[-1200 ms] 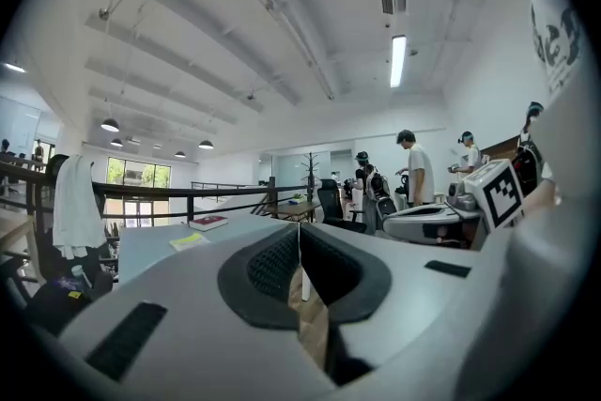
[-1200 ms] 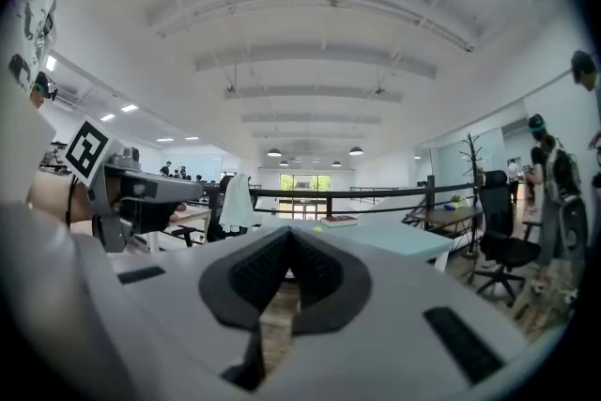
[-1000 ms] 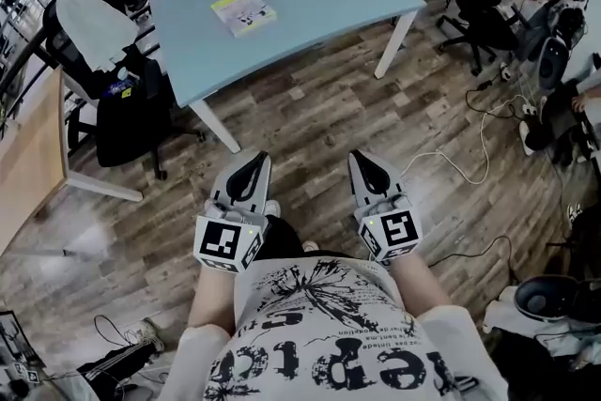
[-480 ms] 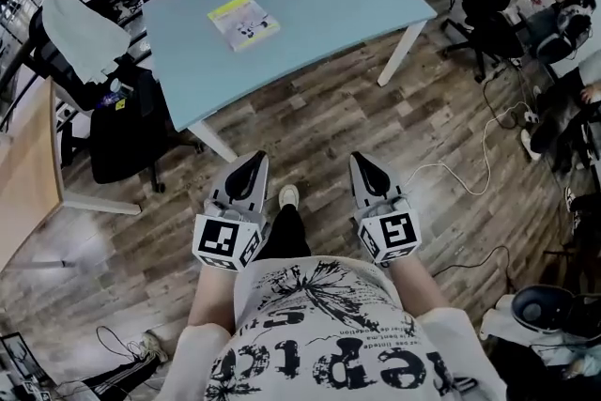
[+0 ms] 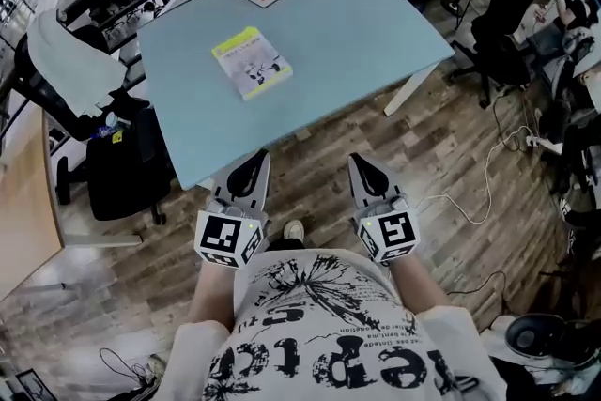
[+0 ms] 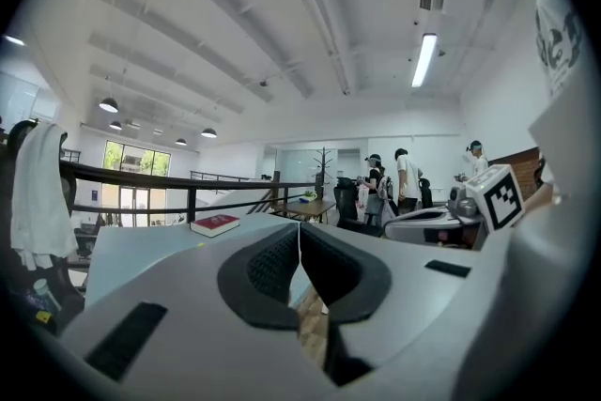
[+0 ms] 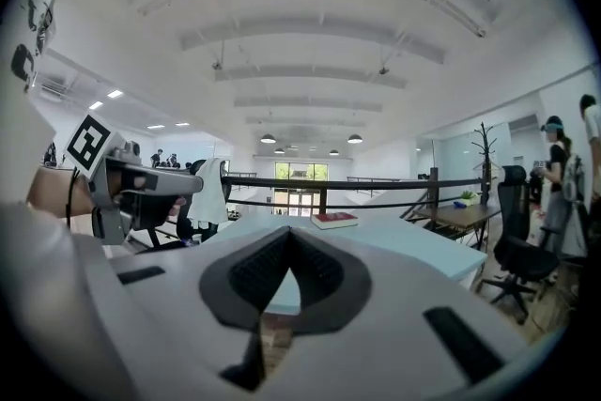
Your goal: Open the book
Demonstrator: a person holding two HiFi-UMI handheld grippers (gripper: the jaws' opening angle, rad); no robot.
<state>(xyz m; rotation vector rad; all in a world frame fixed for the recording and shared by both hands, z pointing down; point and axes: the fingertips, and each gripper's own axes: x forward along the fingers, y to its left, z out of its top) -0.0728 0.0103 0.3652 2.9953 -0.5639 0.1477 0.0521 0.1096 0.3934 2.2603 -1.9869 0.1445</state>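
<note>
Bright, even light fills the room, and shadows are soft and faint. In the head view the desk [image 5: 357, 23] carries a pale sheen, straight lines bow towards the edges, and the floor [image 5: 84, 296] at lower left is smeared. Both gripper views are round fisheye pictures ringed with black. A strip light [image 6: 424, 59] glares overhead, the window [image 6: 131, 160] is blown out, and round lamps [image 7: 310, 140] glow far off. The near shells of the left gripper [image 6: 299, 226] and right gripper [image 7: 288, 230] are out of focus.
</note>
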